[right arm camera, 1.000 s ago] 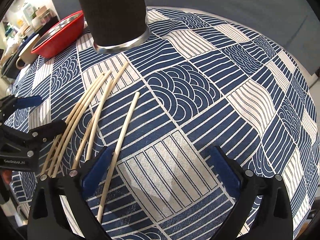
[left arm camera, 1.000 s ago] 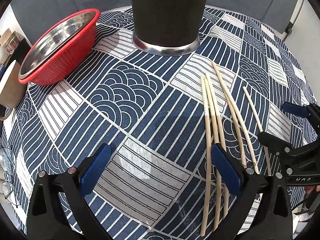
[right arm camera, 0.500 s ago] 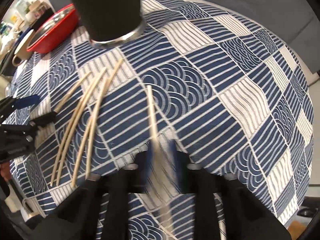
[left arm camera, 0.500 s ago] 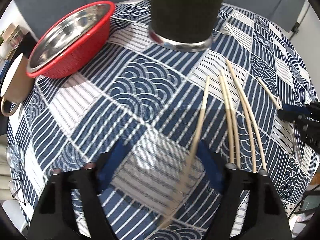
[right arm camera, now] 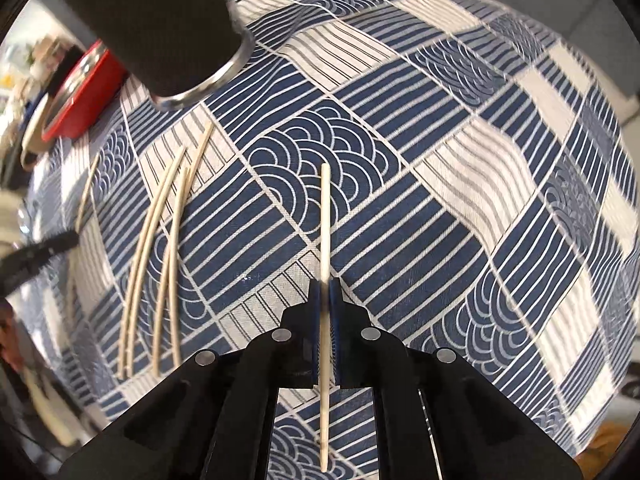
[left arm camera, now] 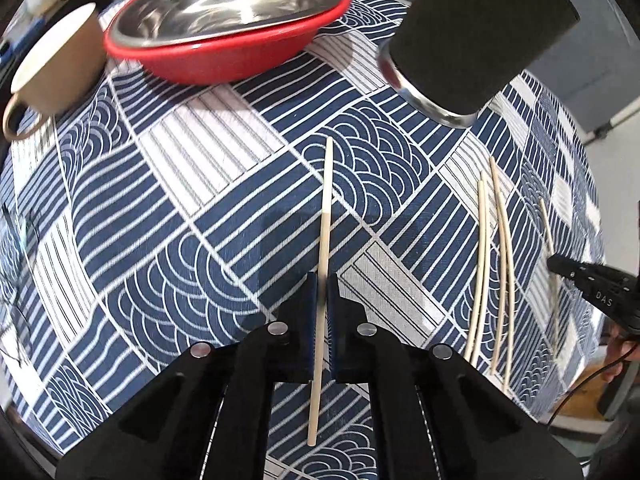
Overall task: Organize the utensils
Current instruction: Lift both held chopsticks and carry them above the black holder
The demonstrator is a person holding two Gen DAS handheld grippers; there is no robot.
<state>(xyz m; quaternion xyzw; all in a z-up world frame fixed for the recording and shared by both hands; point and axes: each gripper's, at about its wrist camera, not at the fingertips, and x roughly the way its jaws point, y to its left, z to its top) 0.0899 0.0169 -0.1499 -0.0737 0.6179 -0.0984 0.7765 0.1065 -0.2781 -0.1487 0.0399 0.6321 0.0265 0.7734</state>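
My left gripper (left arm camera: 319,280) is shut on one pale wooden chopstick (left arm camera: 325,216), which sticks out forward and backward between the blue pads. My right gripper (right arm camera: 325,282) is likewise shut on another chopstick (right arm camera: 325,216). Several loose chopsticks (left arm camera: 496,256) lie on the patterned tablecloth to the right in the left wrist view, and the same loose chopsticks (right arm camera: 160,248) show at the left in the right wrist view. A black cylindrical holder (left arm camera: 476,32) with a steel base stands at the back; this holder (right arm camera: 156,24) appears top left in the right wrist view.
A red colander with a steel bowl (left arm camera: 228,20) inside sits at the back left. A tan mug (left arm camera: 56,64) stands beside it. The blue and white tablecloth (left arm camera: 192,216) covers a round table. The other gripper's black tip (left arm camera: 592,284) shows at the right edge.
Both grippers went from wide open to shut, each taking hold of one chopstick. Both lifted their chopsticks off the cloth and shifted; the left view swung toward the red colander and mug.
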